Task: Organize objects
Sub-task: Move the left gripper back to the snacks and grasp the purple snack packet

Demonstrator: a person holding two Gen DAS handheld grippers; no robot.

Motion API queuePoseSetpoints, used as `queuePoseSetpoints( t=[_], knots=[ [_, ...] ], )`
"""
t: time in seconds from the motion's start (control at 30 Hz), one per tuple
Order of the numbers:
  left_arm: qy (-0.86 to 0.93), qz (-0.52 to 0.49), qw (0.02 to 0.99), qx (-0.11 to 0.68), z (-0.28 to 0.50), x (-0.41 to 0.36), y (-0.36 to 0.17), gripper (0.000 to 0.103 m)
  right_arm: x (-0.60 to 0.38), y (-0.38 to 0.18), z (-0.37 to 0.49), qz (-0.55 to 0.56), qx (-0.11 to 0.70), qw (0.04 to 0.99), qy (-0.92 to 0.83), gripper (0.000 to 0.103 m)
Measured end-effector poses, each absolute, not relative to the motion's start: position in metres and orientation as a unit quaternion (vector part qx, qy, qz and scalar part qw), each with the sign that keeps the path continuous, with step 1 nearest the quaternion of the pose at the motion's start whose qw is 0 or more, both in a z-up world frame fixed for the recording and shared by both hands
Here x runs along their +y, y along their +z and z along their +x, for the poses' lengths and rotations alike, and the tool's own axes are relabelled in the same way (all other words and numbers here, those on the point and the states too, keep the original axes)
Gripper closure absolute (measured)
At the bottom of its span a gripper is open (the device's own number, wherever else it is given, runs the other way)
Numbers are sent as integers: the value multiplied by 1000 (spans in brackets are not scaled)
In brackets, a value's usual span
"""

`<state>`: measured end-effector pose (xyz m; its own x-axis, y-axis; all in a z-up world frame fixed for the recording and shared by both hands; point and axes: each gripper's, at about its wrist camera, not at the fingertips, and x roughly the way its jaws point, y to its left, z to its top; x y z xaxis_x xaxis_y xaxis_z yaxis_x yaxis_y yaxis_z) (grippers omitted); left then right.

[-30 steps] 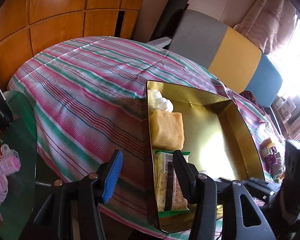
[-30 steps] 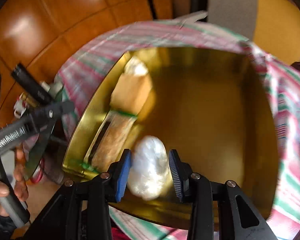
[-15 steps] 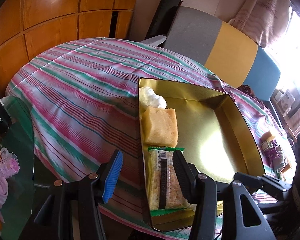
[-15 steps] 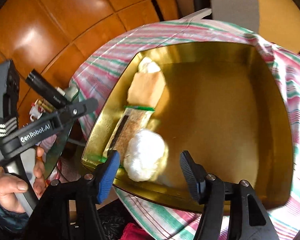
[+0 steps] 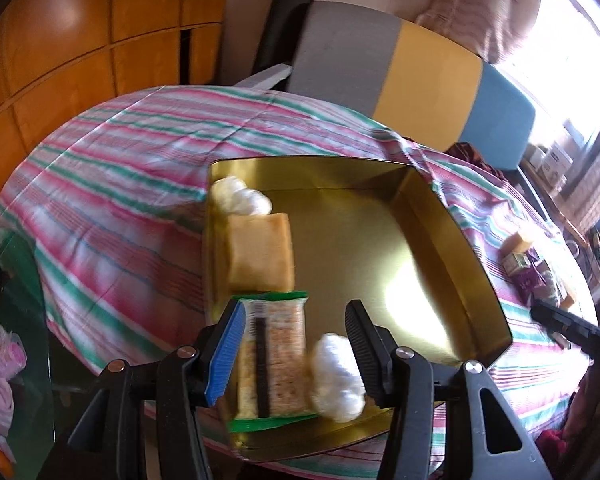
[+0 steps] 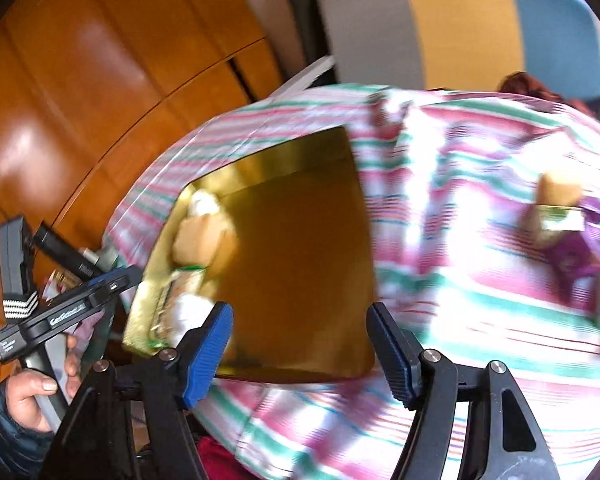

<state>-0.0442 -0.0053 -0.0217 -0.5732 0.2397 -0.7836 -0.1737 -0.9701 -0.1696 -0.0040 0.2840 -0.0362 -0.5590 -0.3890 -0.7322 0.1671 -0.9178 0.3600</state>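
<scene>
A gold tin box (image 5: pixel 436 216) lies on the striped tablecloth (image 5: pixel 112 184). Along its left wall lie a white wrapped ball (image 5: pixel 240 200), a yellow sponge-like cake (image 5: pixel 260 252) and a green-edged cracker pack (image 5: pixel 272 356). A second white wrapped ball (image 5: pixel 336 372) rests beside the pack at the near end. My left gripper (image 5: pixel 296 348) hovers open above the pack and that ball, pads clear of both. My right gripper (image 6: pixel 300 348) has its jaws opening, nothing between them, over the box's (image 6: pixel 300 248) near right edge; this view is blurred.
Loose snacks, a purple packet (image 6: pixel 576 252) among them, lie on the cloth right of the box. A grey, yellow and blue bench back (image 5: pixel 416 68) stands behind the table. Wooden cabinet doors (image 5: pixel 80 40) fill the left. A hand (image 6: pixel 32 392) holds the left gripper's handle.
The right gripper let go of the white ball, which now lies in the box beside the cracker pack, then drew back to the right. The left gripper shifted over the box's near end.
</scene>
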Motion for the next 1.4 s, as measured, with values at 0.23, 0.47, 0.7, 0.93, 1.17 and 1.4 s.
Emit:
queuePoseSetpoints(
  t=[0.23, 0.47, 0.7, 0.93, 1.17, 1.4],
  knots=[
    [882, -429, 196, 15, -41, 59, 0, 51, 392, -19, 6, 422, -142, 54, -894, 31],
    [846, -412, 325, 97, -31, 179, 11, 50, 518, -7, 32, 369, -181, -88, -908, 25],
    [790, -426, 405, 173, -26, 297, -14, 50, 604, -31, 65, 333, -320, -174, -870, 23],
    [754, -434, 435, 231, -34, 374, -47, 50, 617, -32, 64, 332, -352, -161, -860, 22],
    [756, -419, 423, 272, -46, 408, -69, 50, 610, -34, 68, 328, -364, -142, -860, 20],
    [756, -386, 433, 301, -51, 435, -81, 64, 608, -35, 64, 328, -366, -130, -861, 18]
  ],
)
